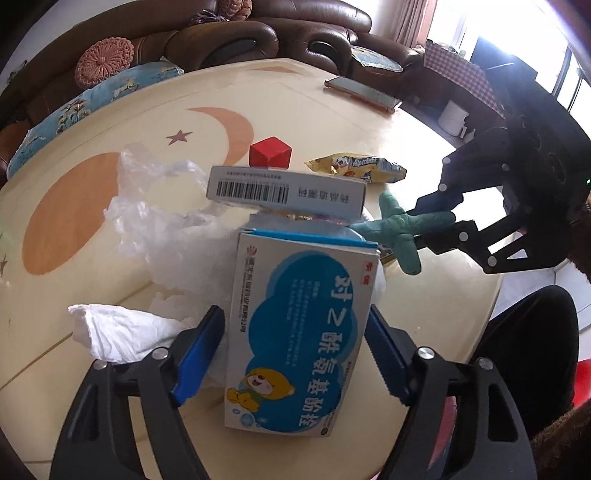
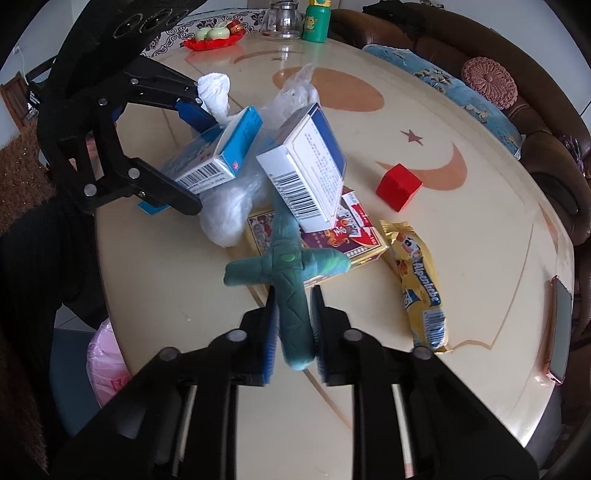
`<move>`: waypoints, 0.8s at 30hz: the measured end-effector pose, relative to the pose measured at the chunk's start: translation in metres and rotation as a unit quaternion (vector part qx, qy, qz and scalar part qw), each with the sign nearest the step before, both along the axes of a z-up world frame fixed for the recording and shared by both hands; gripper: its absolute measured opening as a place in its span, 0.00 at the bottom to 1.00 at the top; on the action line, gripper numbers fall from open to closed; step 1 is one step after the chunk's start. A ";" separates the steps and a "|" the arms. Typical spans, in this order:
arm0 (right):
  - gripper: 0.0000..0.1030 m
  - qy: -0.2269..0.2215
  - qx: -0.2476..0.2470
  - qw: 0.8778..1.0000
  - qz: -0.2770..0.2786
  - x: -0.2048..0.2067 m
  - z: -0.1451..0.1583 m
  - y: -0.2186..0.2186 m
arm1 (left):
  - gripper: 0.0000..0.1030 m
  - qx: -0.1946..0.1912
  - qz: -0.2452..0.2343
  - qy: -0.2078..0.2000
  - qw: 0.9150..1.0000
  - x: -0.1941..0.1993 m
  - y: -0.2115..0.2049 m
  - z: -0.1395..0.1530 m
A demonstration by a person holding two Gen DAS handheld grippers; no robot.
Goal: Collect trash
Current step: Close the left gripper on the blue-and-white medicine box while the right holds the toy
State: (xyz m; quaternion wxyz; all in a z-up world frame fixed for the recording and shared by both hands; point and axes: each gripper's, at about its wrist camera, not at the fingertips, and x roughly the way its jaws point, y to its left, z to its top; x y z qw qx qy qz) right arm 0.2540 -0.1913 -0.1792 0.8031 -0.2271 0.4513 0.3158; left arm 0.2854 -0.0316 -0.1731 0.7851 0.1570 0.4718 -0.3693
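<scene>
A blue-and-white medicine box (image 1: 299, 332) lies tilted on a clear plastic bag (image 1: 155, 214), between the jaws of my left gripper (image 1: 295, 314). The right pad touches the box's edge; a thin gap shows at the left pad. From the right wrist view, that box (image 2: 221, 151) sits between the left gripper's fingers (image 2: 192, 110). My right gripper (image 2: 293, 295) is shut on one arm of a teal star-shaped soft toy (image 2: 288, 266), held just above the table (image 2: 461, 258). A second barcoded box (image 2: 310, 166) leans on a red-and-yellow packet (image 2: 354, 240).
A yellow candy wrapper (image 2: 421, 284), a red cube (image 2: 399, 186) and crumpled white tissue (image 1: 118, 332) lie around the pile. A phone (image 2: 557, 328) sits at the table's edge, and a pink bag (image 2: 107, 365) hangs below it. A glass pot (image 2: 282, 20), green bottle (image 2: 316, 22) and red dish (image 2: 214, 40) stand far off.
</scene>
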 end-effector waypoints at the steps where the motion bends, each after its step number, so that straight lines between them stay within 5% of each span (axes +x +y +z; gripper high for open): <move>1: 0.17 0.002 0.001 1.000 0.001 0.000 0.000 0.000 | 0.69 0.004 0.000 -0.002 1.000 -0.001 -0.001 0.000; 6: 0.17 -0.012 -0.003 1.000 -0.009 -0.003 0.003 0.004 | 0.61 0.016 0.002 0.002 1.000 -0.002 -0.005 -0.004; 24: 0.15 -0.052 -0.007 0.997 -0.064 -0.020 0.019 -0.004 | 0.60 -0.016 0.031 -0.021 0.999 -0.015 0.021 0.020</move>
